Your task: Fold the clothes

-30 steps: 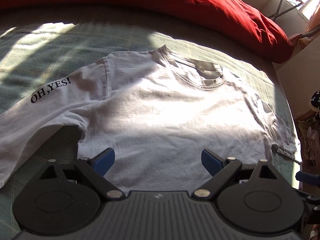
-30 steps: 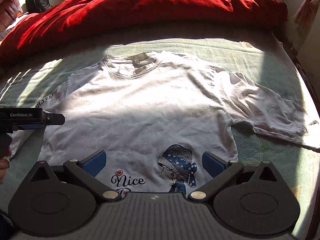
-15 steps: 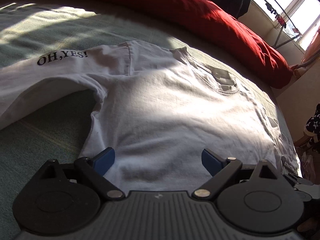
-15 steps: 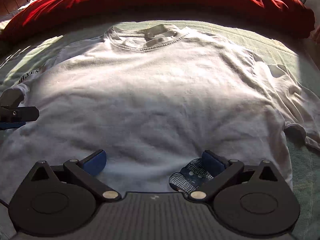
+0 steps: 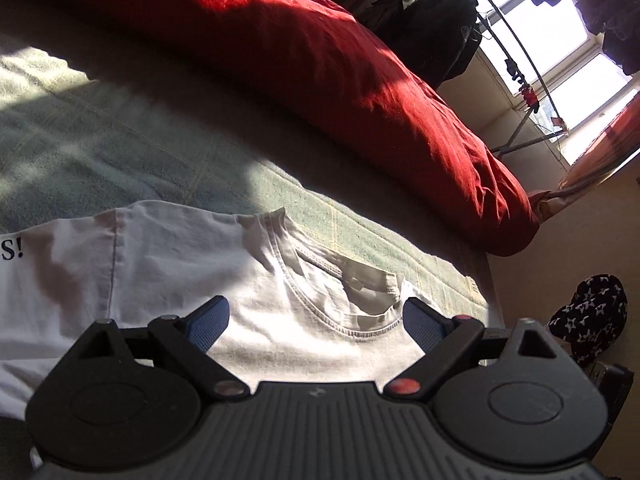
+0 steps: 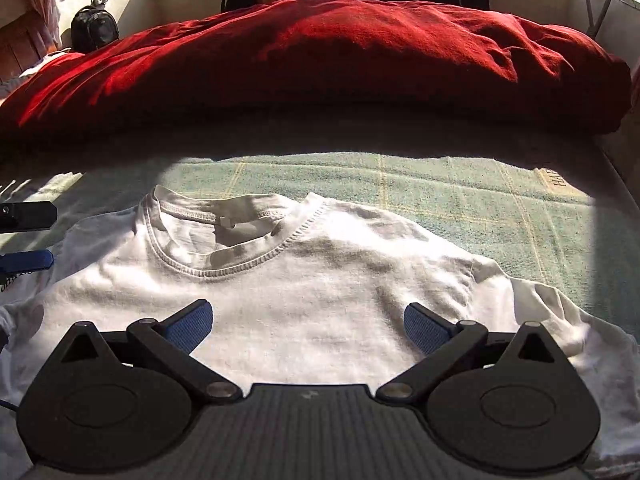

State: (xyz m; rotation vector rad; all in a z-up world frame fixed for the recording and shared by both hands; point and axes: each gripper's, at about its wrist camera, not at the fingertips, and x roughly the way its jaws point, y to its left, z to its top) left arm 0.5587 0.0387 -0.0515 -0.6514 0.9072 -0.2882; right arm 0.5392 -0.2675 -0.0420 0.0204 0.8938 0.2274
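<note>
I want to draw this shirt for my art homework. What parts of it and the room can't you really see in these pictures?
- White T-shirt: its bottom half is hidden behind the right tool body in the right wrist view.
- Sleeve lettering: cut off by the left edge in the left wrist view.
- Green blanket label: too small to read.
- Outside the window: washed out by glare.

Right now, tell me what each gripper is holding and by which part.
Nothing is held. The left gripper and the right gripper both stand open above the white T-shirt, below its collar.
</note>
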